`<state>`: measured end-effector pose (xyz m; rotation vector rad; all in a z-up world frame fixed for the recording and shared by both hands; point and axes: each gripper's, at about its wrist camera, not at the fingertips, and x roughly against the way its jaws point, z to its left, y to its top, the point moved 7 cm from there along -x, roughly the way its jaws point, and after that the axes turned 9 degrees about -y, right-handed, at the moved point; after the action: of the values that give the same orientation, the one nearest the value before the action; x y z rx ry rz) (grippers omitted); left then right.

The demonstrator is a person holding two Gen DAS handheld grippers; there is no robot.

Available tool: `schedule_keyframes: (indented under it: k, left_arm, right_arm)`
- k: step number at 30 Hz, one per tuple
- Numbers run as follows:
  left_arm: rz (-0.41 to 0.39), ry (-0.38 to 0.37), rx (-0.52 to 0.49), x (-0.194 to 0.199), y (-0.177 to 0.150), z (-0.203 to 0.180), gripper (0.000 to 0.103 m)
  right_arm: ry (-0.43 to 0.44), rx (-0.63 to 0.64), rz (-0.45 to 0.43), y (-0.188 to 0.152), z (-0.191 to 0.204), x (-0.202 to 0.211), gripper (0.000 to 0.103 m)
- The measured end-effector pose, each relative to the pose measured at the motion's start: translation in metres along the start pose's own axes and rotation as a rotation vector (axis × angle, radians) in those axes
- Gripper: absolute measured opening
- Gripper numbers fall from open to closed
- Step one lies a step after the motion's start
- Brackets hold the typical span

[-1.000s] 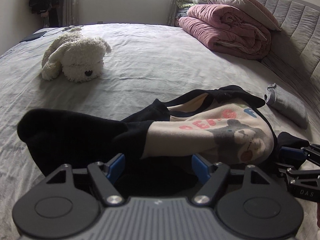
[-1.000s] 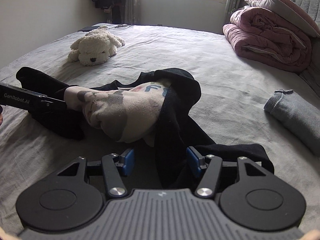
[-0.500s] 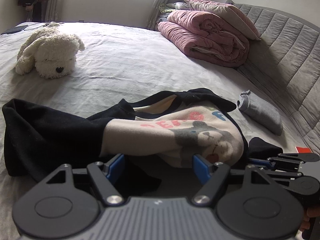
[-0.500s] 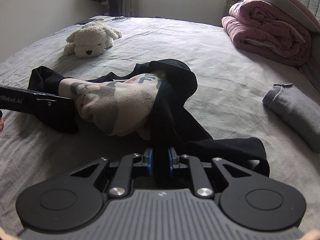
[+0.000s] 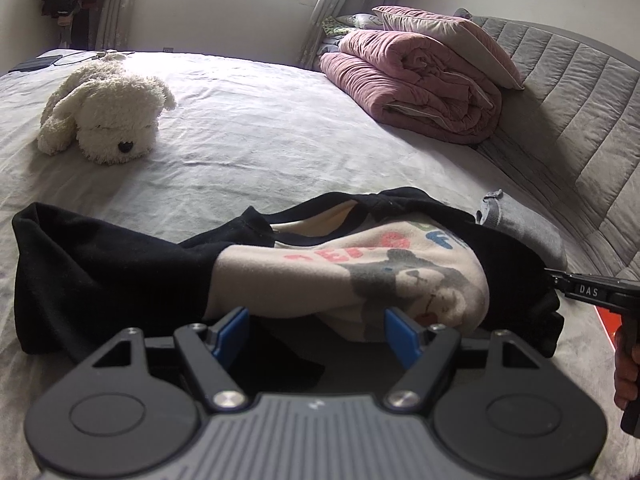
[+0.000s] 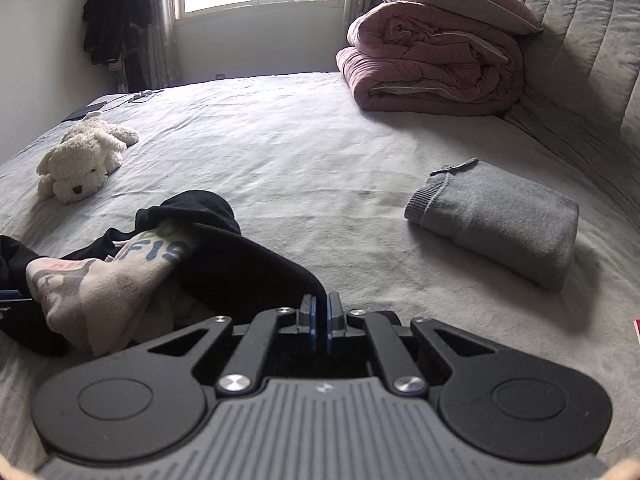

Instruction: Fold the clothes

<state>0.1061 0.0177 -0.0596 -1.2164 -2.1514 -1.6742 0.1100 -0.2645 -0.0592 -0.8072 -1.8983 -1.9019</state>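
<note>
A crumpled black sweatshirt (image 5: 100,264) with a cream bear-print front (image 5: 360,276) lies on the grey bed (image 5: 260,152). My left gripper (image 5: 316,332) stands open just in front of it. The blue pads (image 5: 232,330) flank the cloth's near edge without pressing it. In the right wrist view my right gripper (image 6: 319,316) has its jaws closing the last bit, the pads pinching a fold of the sweatshirt's black fabric (image 6: 248,264). The cloth is drawn taut toward it. The right gripper's tip (image 5: 556,280) also shows at the garment's right end in the left wrist view.
A white plush dog (image 5: 104,120) lies at the far left. A folded pink quilt (image 5: 416,88) with a pillow rests against the grey padded headboard (image 5: 580,100). A folded grey garment (image 6: 496,216) lies to the right. A person's hand (image 5: 626,376) holds the right gripper.
My right gripper went from open to shut on the black fabric, then moved right and rolled, pulling the cloth with it. The left gripper stayed open, turning slightly.
</note>
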Motion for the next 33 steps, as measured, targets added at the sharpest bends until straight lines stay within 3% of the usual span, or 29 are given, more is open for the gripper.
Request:
schedule_keyframes:
  k: [8, 13, 17, 24, 25, 27, 30, 33]
  left_arm:
    - [-0.006, -0.015, -0.123, 0.003, -0.013, -0.043, 0.081]
    - [-0.008, 0.032, -0.158, -0.013, -0.026, -0.062, 0.081]
    - [-0.047, 0.083, -0.177, -0.024, -0.021, -0.070, 0.063]
    - [-0.161, 0.127, -0.125, -0.035, 0.022, -0.068, 0.058]
    - [-0.165, 0.132, -0.120, -0.038, 0.029, -0.066, 0.058]
    - [-0.172, 0.142, -0.108, -0.046, 0.042, -0.064, 0.058]
    - [-0.173, 0.157, -0.055, -0.059, 0.059, -0.052, 0.060]
    - [-0.161, 0.188, 0.027, -0.077, 0.072, -0.032, 0.060]
  right_arm:
    - [0.036, -0.099, 0.086, -0.006, -0.003, -0.013, 0.004]
    - [0.089, -0.125, 0.098, -0.005, 0.001, -0.004, 0.004]
    - [0.112, -0.140, 0.102, -0.003, -0.004, 0.000, 0.004]
    - [0.133, -0.195, 0.124, -0.003, -0.013, 0.002, 0.009]
    - [0.133, -0.207, 0.119, -0.002, -0.015, 0.004, 0.018]
    - [0.134, -0.228, 0.116, 0.001, -0.018, 0.006, 0.021]
    - [0.137, -0.252, 0.112, 0.003, -0.022, 0.008, 0.043]
    - [0.141, -0.261, 0.110, 0.004, -0.023, 0.010, 0.043]
